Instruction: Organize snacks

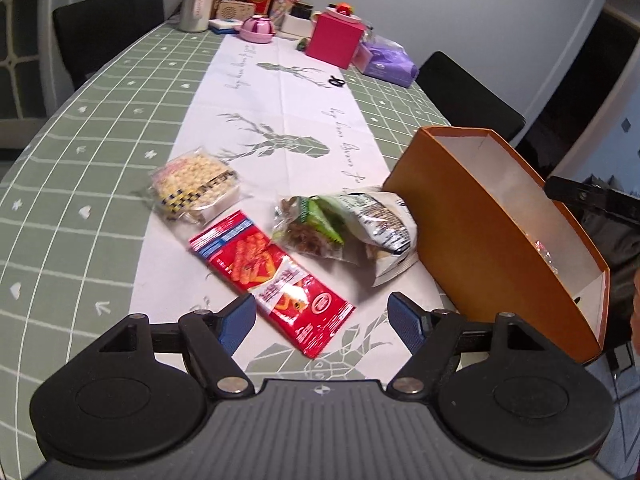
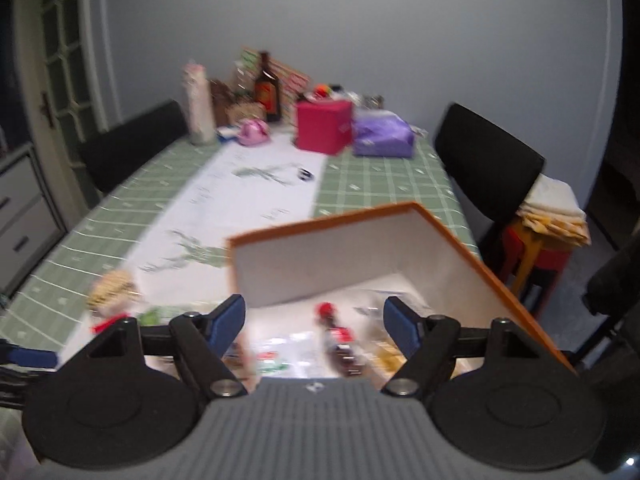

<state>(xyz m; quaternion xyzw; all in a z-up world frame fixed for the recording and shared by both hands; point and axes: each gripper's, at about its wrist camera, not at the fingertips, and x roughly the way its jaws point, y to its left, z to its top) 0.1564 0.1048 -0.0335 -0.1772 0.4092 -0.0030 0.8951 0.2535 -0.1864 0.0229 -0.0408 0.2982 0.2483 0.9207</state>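
The left claw [image 1: 321, 314] has its jaws apart, empty, over the near end of a red snack packet [image 1: 269, 280] whose print is too blurred to read. Beyond it lie a clear bag with green wrappers [image 1: 310, 224], a white bag [image 1: 380, 224] touching the orange box [image 1: 460, 236], and a puffed-grain pack [image 1: 196, 188]. The right claw [image 2: 315, 322], also apart and empty, hangs above the box's blurred contents. Grey script on the desk runner [image 1: 280, 92] is illegible.
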